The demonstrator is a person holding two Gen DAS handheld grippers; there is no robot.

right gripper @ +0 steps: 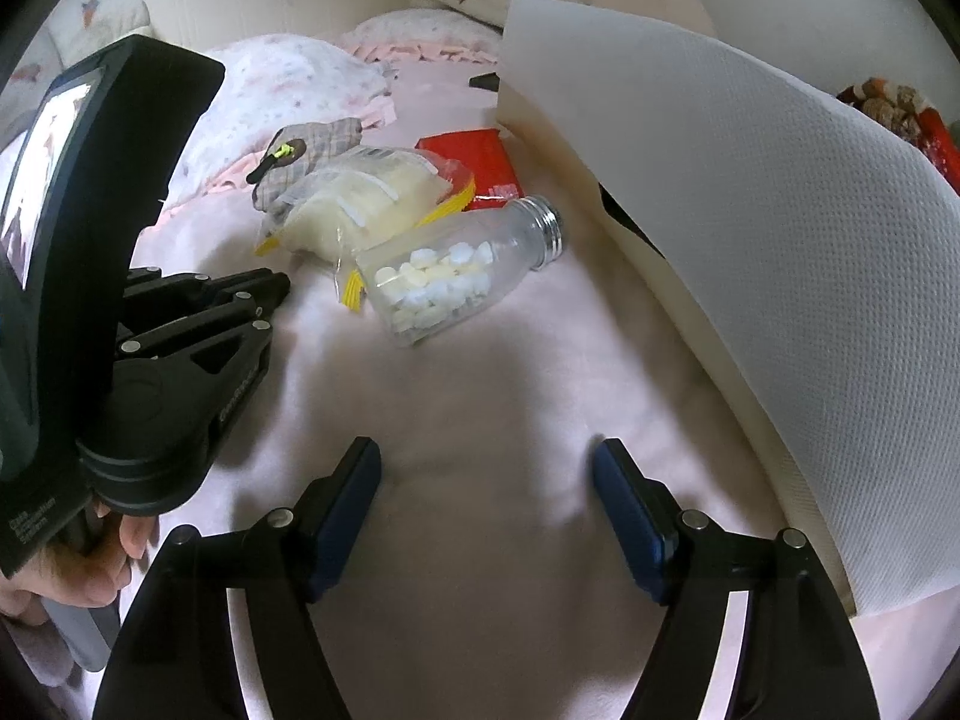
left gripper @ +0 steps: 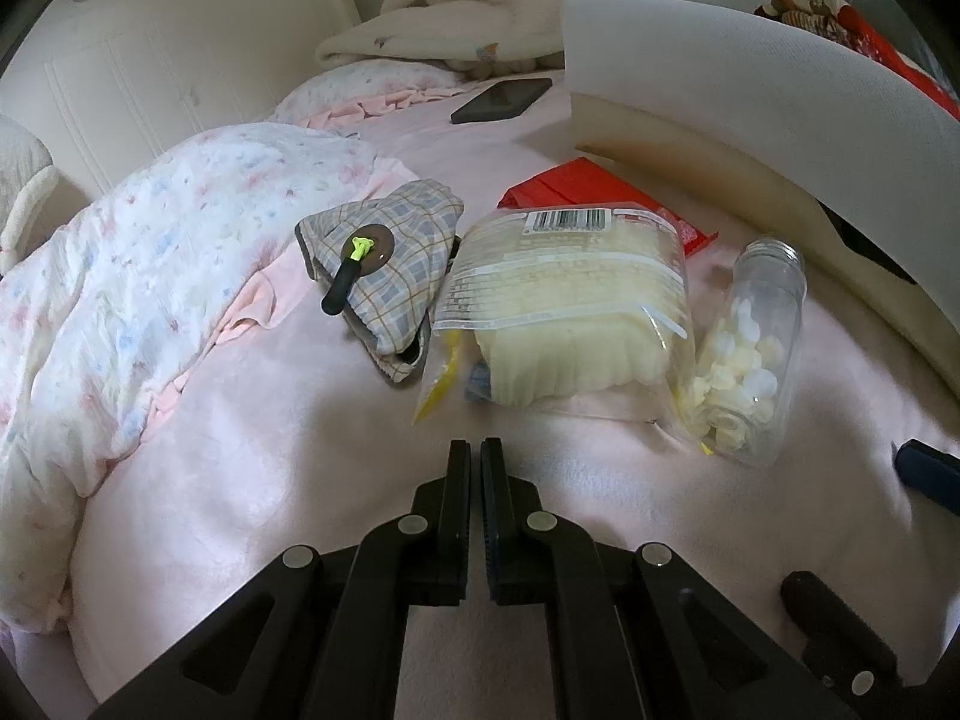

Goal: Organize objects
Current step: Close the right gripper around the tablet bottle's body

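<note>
Two grippers over the pink blanket. My left gripper: jaws pressed together, nothing between them. My right gripper: jaws spread, empty, blanket showing between the blue pads. Clear bottle of white tablets lies on its side ahead, cap off, touching the plastic bag; plaid pouch just left of the bag, red packet behind it
</note>
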